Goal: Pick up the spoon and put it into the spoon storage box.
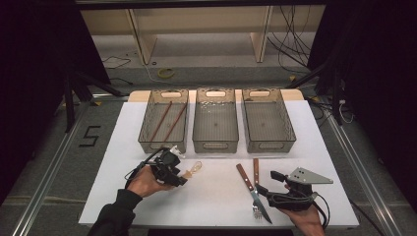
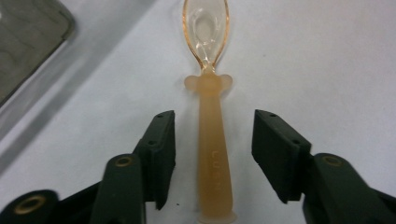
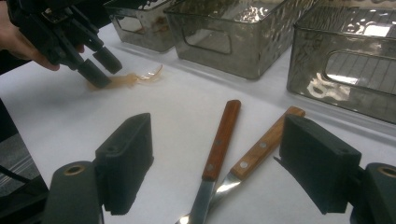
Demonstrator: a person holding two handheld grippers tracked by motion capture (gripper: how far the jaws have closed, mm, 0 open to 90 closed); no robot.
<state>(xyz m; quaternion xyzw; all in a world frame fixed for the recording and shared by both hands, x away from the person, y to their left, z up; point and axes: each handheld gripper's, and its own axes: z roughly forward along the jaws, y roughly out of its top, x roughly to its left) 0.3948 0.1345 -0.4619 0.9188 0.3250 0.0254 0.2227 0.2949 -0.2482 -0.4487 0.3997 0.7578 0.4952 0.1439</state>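
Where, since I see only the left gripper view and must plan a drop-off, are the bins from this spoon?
Observer: Beyond the spoon three clear bins stand in a row: left bin, nearest it, middle bin, right bin.
Operator: Anything in the nearest?
Observer: Two chopsticks lie in the left bin.
Operator: What is the other hand doing?
Observer: The right tool is open, aimed at the wooden handles of a knife and a fork that lie side by side.
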